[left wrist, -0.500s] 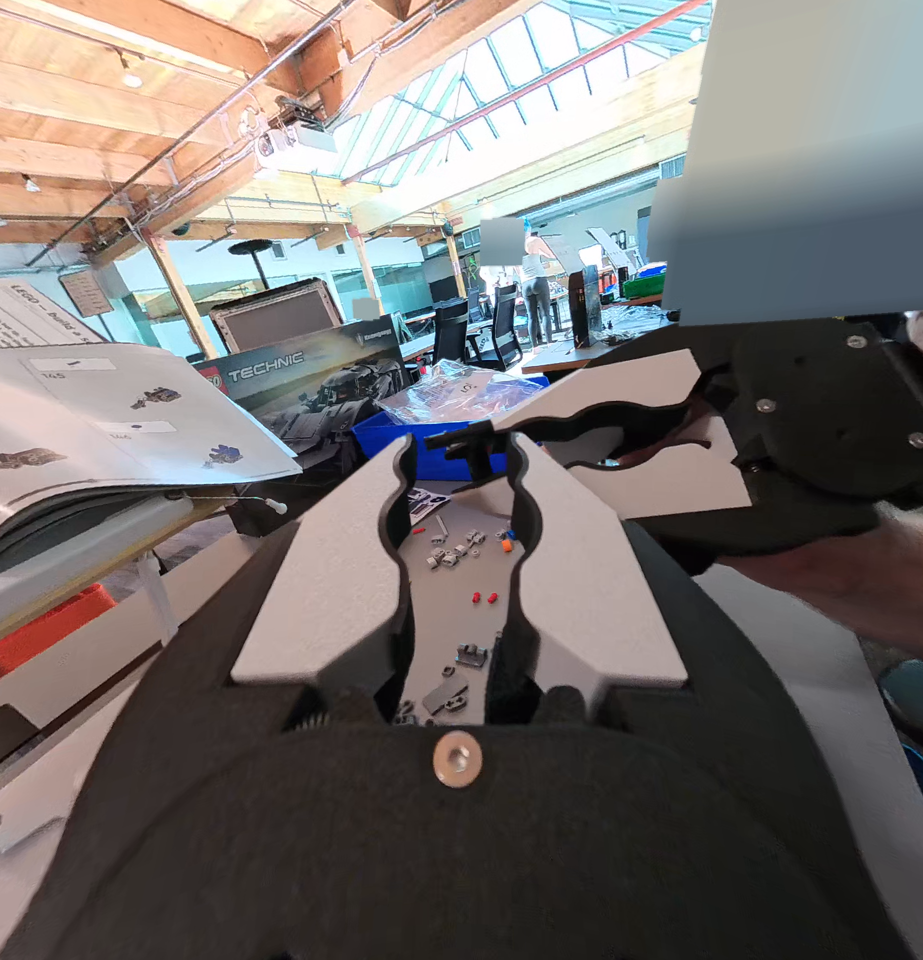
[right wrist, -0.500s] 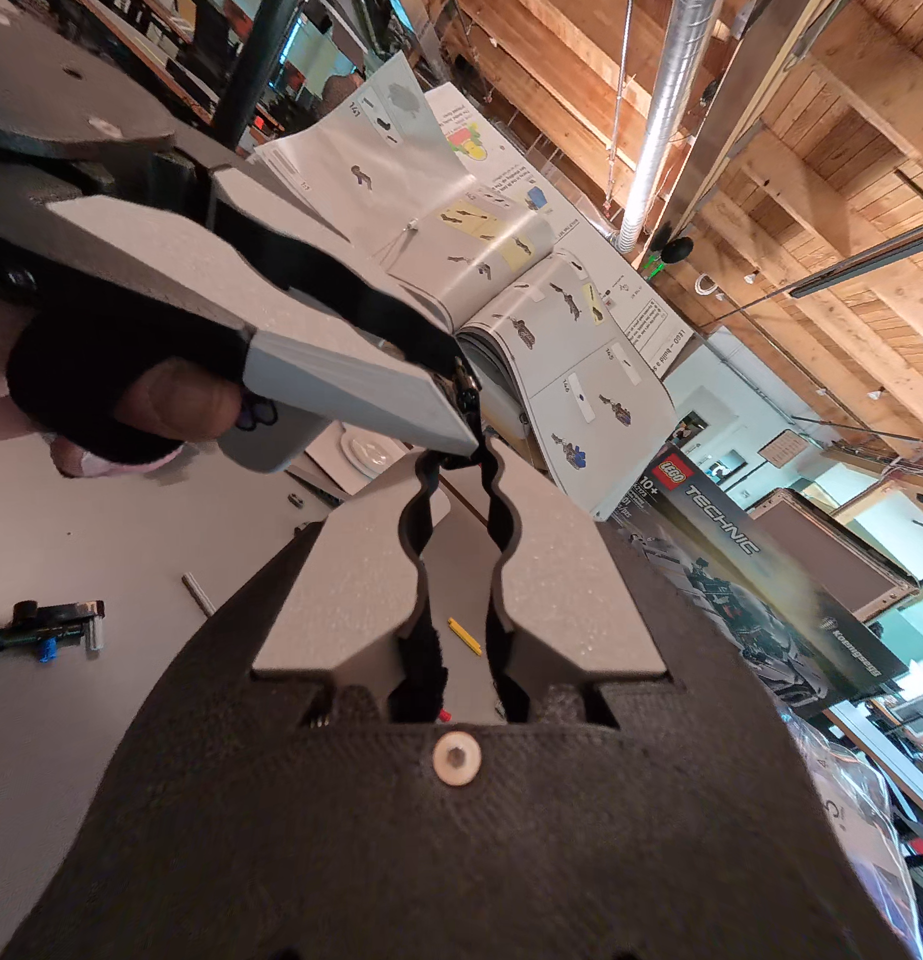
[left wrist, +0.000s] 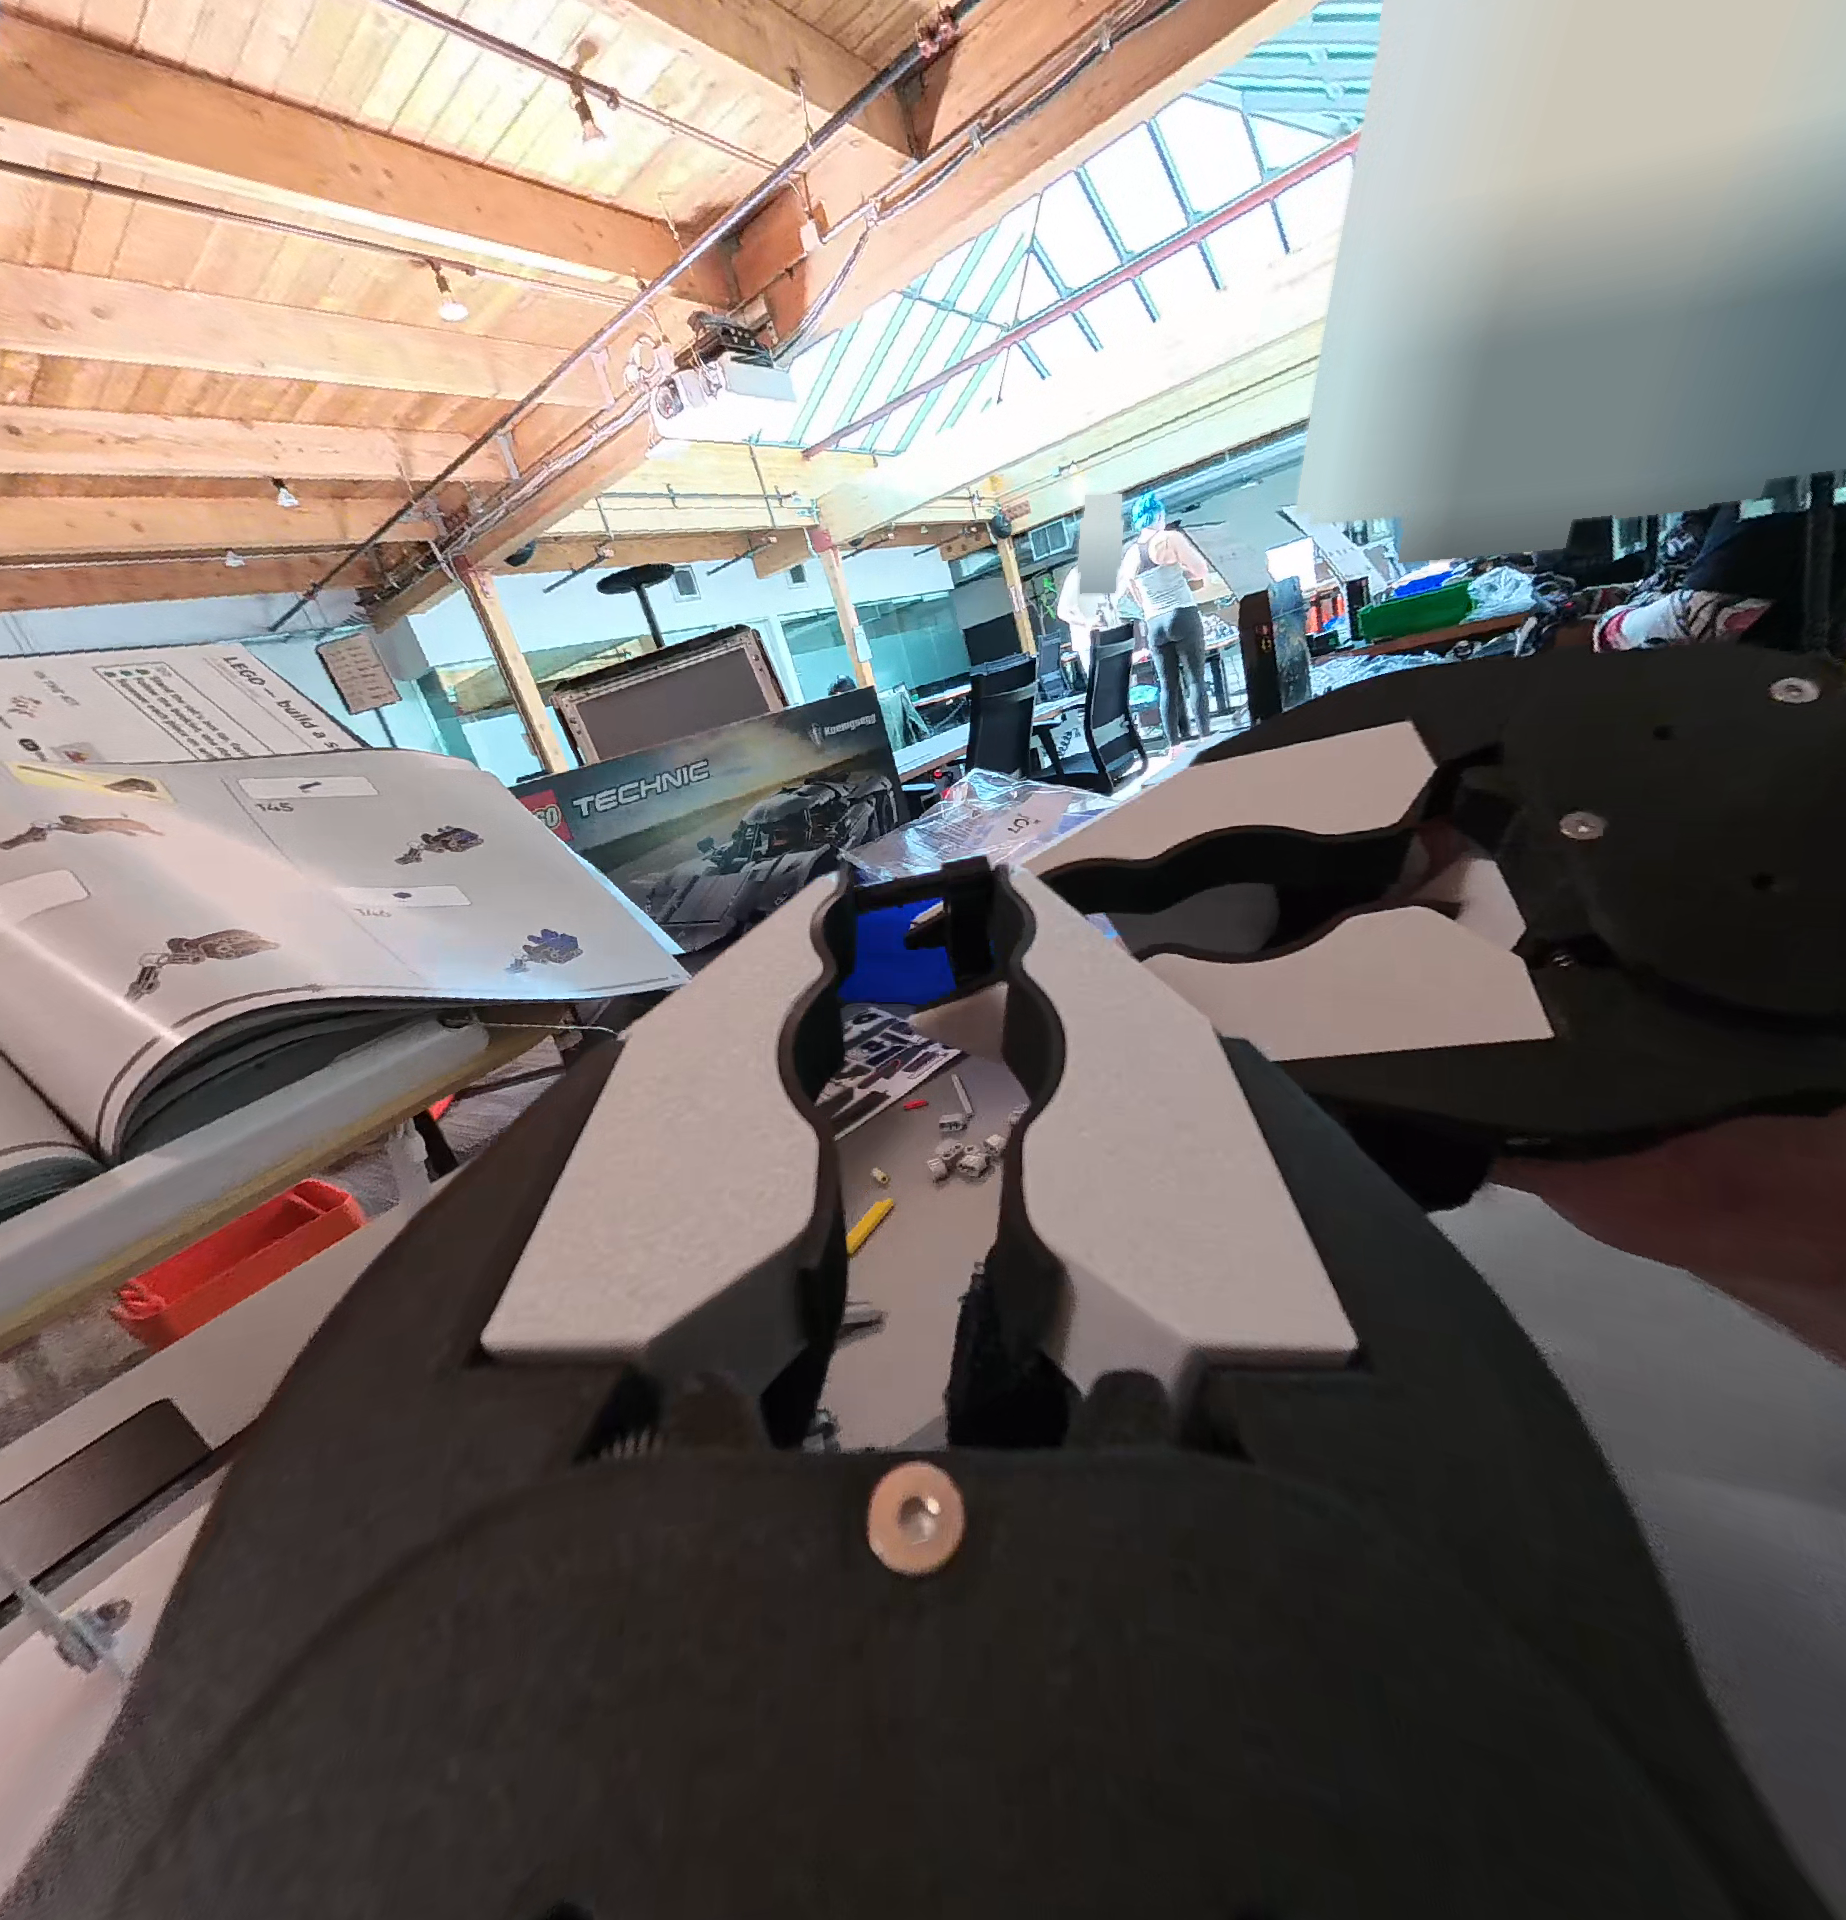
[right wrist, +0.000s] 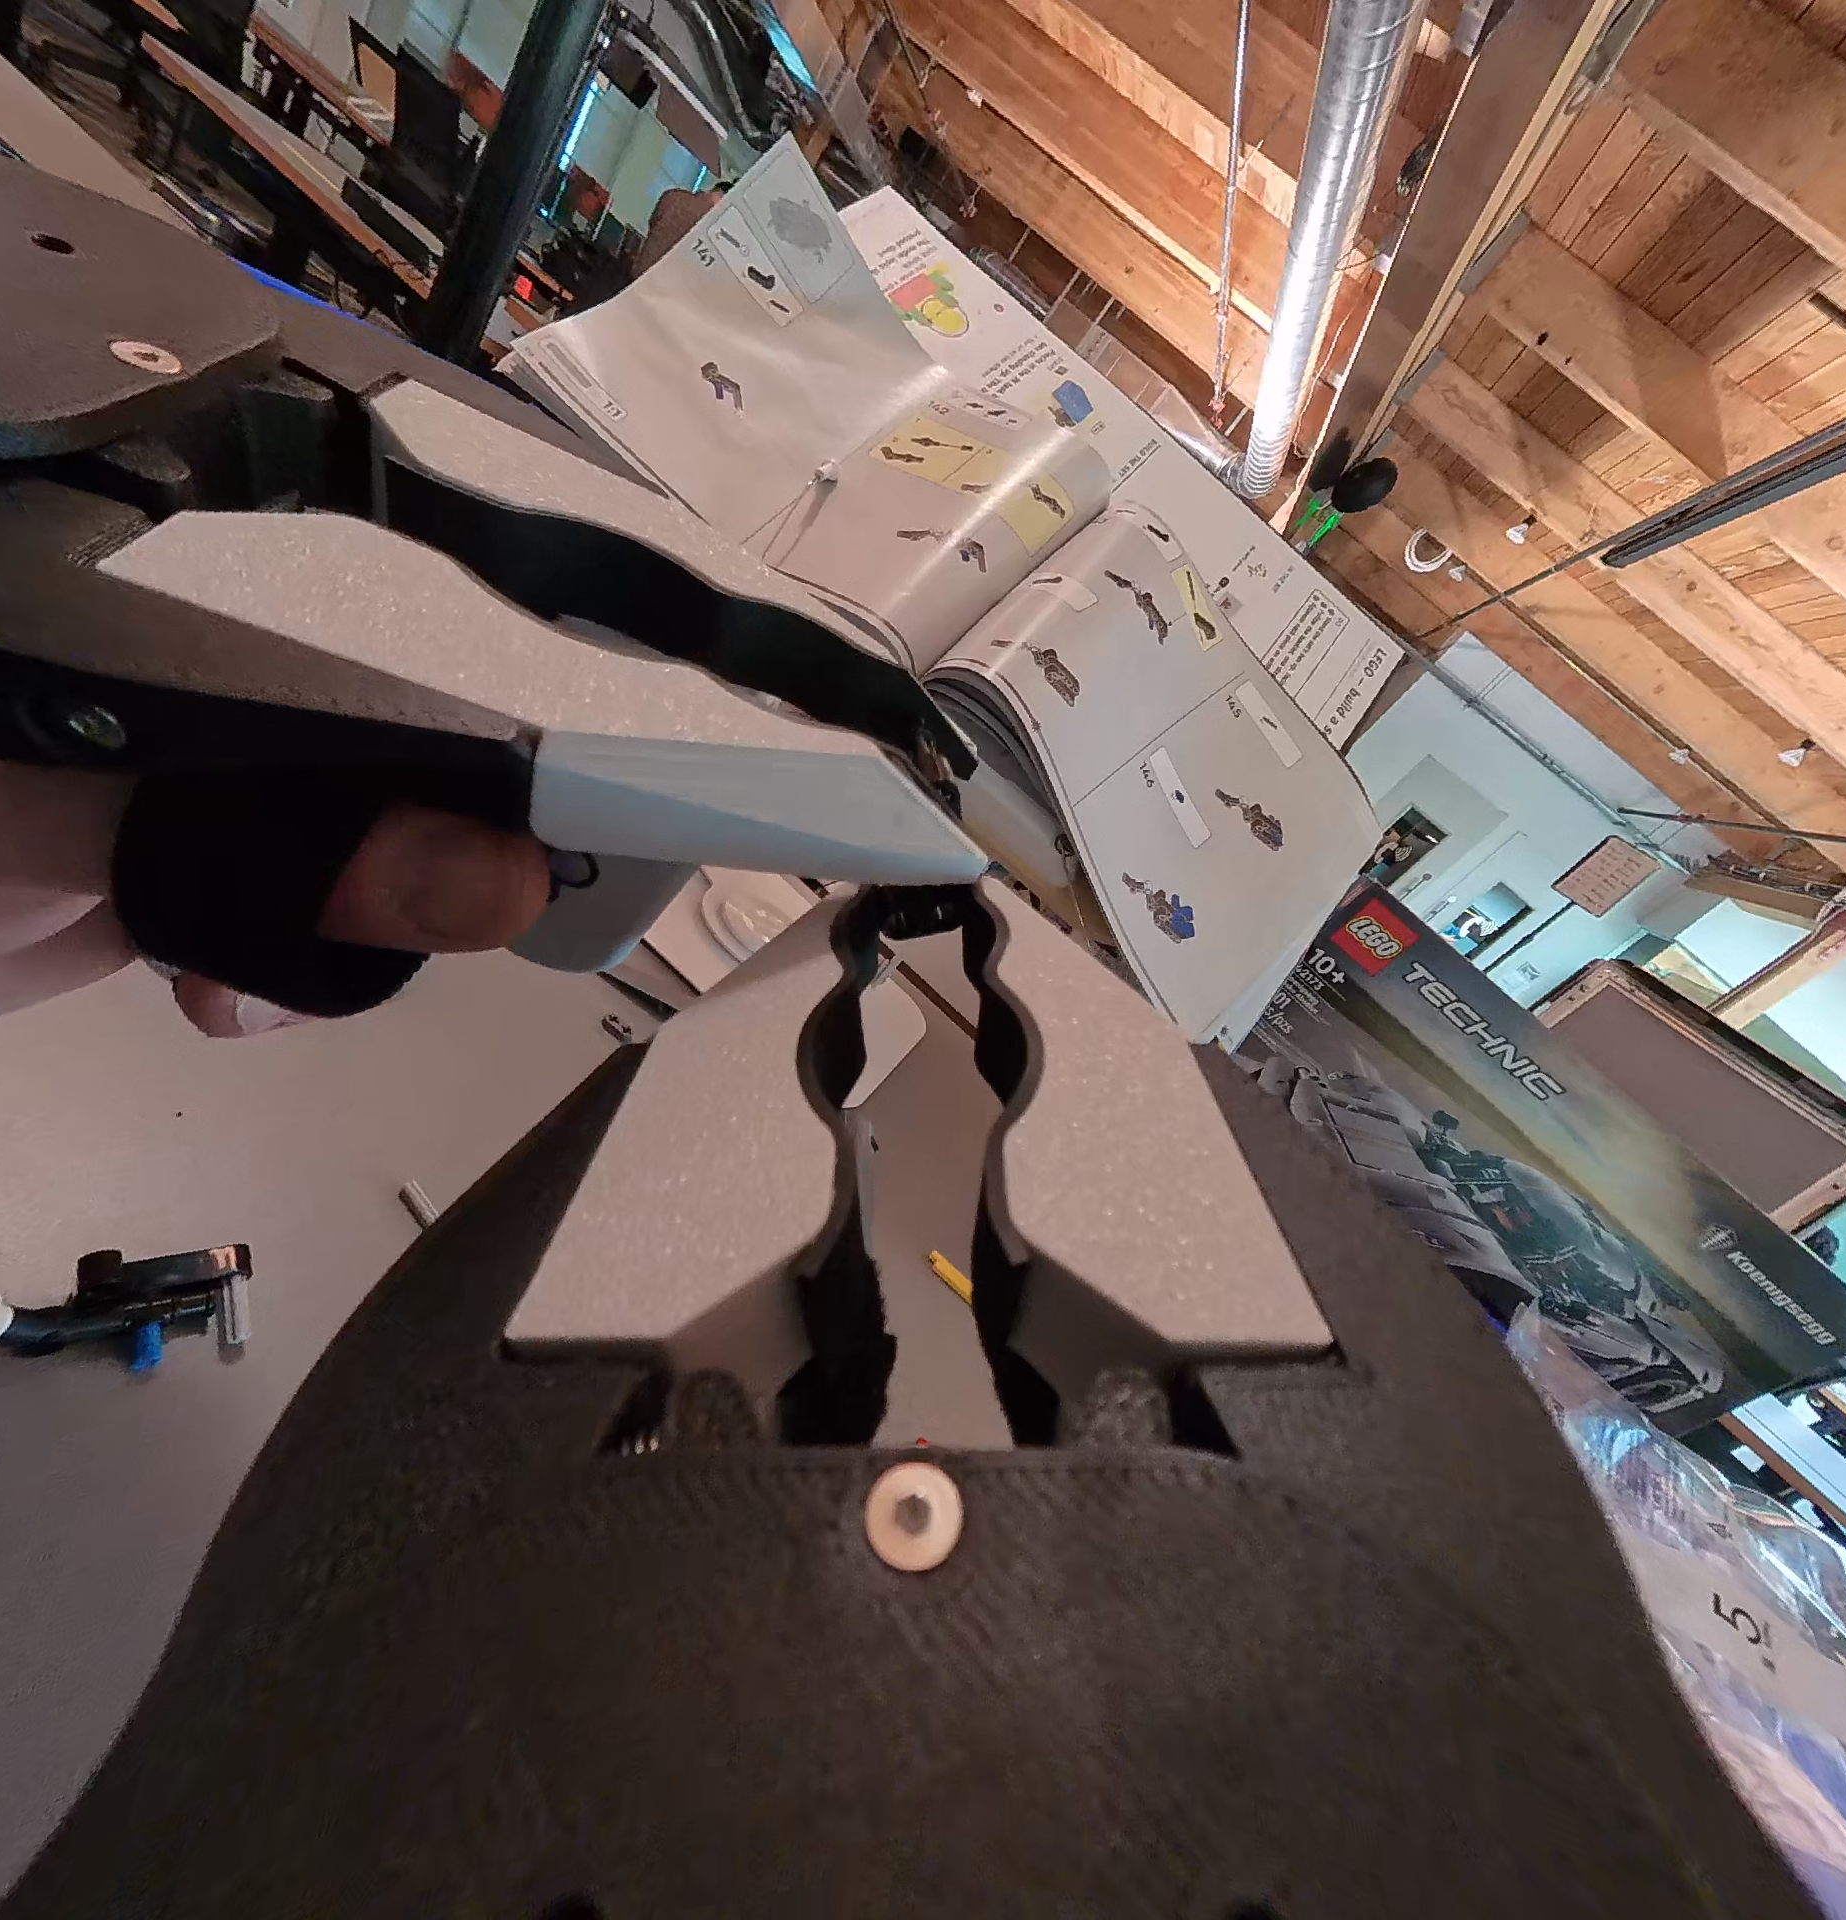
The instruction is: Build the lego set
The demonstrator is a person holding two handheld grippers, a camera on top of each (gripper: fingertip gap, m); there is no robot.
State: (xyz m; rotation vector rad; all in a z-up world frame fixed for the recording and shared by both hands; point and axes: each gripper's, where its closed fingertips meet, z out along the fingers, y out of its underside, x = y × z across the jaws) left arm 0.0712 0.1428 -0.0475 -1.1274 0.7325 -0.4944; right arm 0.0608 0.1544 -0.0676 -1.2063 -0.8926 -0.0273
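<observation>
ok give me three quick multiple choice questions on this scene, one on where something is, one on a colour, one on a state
1. Where is the dark printed cardboard box?
A) on the floor
B) standing beside the open white instruction booklet
C) in a gripper

2. What colour is the thin stick lying on the grey table?
A) yellow
B) green
C) pink

3. How do the left gripper and right gripper stand?
A) far apart
B) both flat on the table
C) tips meeting at a small black plastic part

Answers: B, it stands upright at the booklet's right edge; A, it shows yellow between the left fingers; C, both tips meet at the part, above the table.
</observation>
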